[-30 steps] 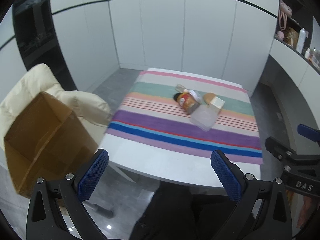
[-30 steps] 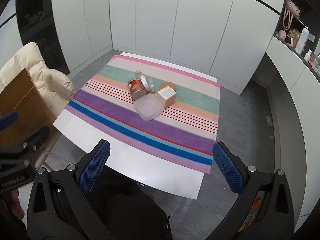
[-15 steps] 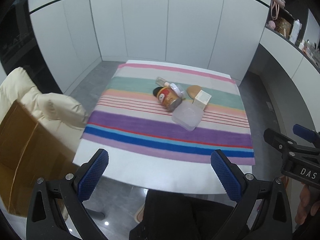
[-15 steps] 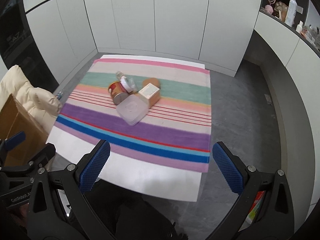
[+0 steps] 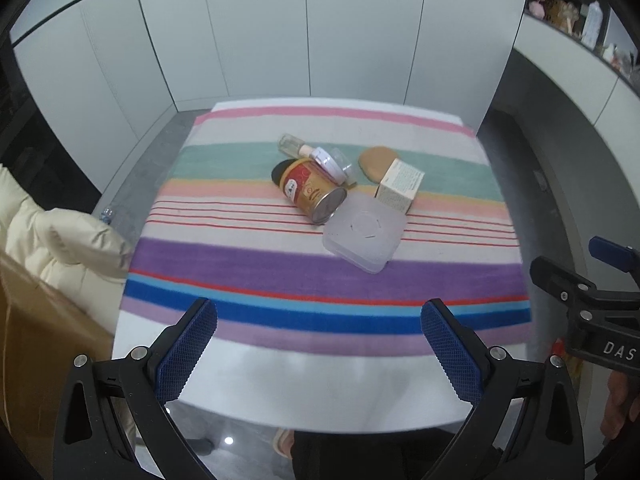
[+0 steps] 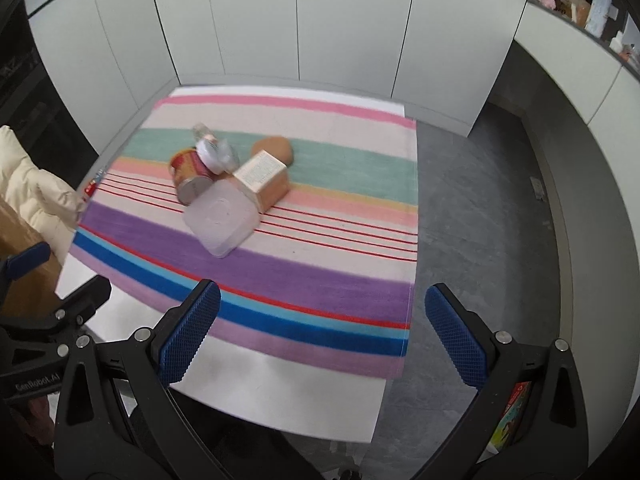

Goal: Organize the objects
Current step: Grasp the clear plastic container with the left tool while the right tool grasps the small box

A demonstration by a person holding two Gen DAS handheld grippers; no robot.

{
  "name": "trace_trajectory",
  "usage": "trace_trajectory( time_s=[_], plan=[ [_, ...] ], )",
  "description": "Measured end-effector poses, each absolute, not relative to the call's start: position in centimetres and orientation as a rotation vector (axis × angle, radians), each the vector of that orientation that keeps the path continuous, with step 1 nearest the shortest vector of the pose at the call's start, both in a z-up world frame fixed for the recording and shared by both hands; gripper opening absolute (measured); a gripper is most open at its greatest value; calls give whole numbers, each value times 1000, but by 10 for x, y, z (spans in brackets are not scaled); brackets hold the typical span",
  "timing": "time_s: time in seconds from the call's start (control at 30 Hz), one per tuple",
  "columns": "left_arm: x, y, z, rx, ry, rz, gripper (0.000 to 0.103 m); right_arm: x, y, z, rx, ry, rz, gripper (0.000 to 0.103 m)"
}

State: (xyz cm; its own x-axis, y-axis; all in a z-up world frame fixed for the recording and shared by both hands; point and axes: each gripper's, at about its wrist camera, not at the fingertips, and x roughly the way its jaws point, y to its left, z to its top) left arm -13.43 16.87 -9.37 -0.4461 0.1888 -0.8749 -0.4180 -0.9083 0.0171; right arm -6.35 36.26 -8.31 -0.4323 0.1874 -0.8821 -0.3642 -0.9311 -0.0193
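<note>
Near cloth (image 5: 320, 280) clear; items bunched ctr (can (image 5: 312, 190) touching container (image 5: 364, 236)).

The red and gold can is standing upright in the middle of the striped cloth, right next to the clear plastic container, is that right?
Not quite. The red and gold can is lying on its side, not upright, with its metal end facing the clear plastic container. The left wrist view shows this. It is in the middle of the striped cloth, right next to that container.

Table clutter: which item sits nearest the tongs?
The translucent square plastic container, frontmost in the pile on the striped cloth; the tipped can and small carton lie behind it.
</note>
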Motion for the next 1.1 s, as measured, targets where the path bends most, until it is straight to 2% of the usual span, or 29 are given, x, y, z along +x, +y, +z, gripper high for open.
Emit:
trace_trajectory(
  time_s=[0.2, 0.3, 0.57, 0.63, 0.97, 1.1],
  plan=[
    [-166, 189, -136, -1440, 346, 2317, 102, -91, 379, -122, -1503, 248, 2381, 103],
    [-178, 200, -157, -1461, 351, 2282, 98, -105, 383, -139, -1531, 221, 2388, 103],
    [-204, 226, -204, -1465, 397, 2184, 98, -130, 397, -180, -1583, 199, 2365, 103],
    [-209, 232, -214, -1479, 403, 2166, 98, -135, 398, -188, -1592, 186, 2361, 100],
    [-230, 258, -232, -1364, 445, 2087, 99, -151, 413, -203, -1601, 154, 2338, 98],
    [-230, 261, -229, -1342, 442, 2092, 87, -153, 414, -202, -1610, 155, 2344, 98]
  ],
)
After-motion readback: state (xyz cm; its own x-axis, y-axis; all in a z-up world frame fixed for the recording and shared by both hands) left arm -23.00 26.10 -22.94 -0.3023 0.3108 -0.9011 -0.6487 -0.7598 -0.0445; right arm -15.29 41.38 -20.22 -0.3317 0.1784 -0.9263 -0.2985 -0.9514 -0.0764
